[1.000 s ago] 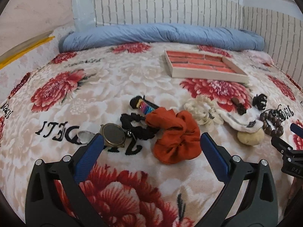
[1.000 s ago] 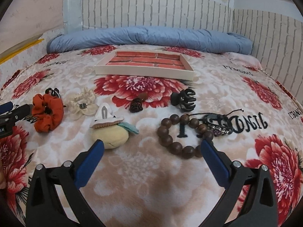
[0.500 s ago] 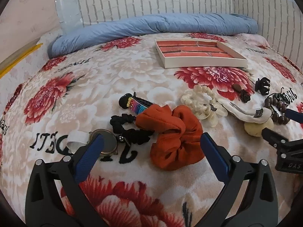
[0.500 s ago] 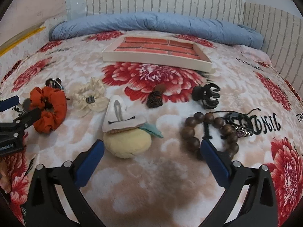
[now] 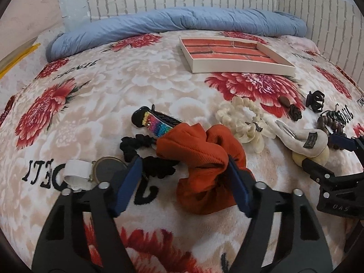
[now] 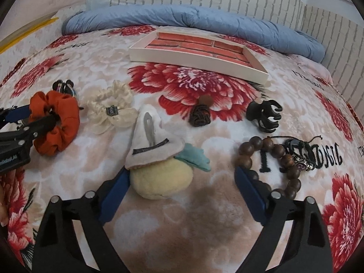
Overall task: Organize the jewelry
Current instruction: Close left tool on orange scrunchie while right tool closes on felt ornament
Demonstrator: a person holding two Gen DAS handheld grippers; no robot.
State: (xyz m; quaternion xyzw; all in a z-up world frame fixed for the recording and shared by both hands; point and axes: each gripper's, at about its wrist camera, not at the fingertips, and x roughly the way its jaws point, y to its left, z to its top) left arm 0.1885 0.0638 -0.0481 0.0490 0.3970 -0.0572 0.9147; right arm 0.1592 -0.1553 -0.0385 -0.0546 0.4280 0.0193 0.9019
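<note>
My left gripper (image 5: pixel 184 170) is open, its jaws straddling the near half of an orange scrunchie (image 5: pixel 204 157) and a black hair tie (image 5: pixel 145 157) on the flowered blanket. My right gripper (image 6: pixel 182 179) is open around a yellow plush clip with a white felt hat (image 6: pixel 157 157); its right finger lies by a brown bead bracelet (image 6: pixel 270 159). A shallow tray (image 6: pixel 198 56) with a red brick-pattern floor sits farther back. The orange scrunchie (image 6: pixel 56 122) also shows in the right wrist view, with the left gripper's fingers (image 6: pixel 38 122) at it.
A cream scrunchie (image 6: pixel 111 111), a brown clip (image 6: pixel 201 111), a black claw clip (image 6: pixel 264 116), a dark cord bracelet (image 6: pixel 302 152), a rainbow band (image 5: pixel 157 125) and a round watch (image 5: pixel 107 170) lie around. A blue rolled duvet (image 5: pixel 182 22) and brick-pattern walls bound the bed.
Both grippers have moved forward and down. The left jaws have narrowed and now reach the orange scrunchie; the right jaws now flank the yellow plush clip.
</note>
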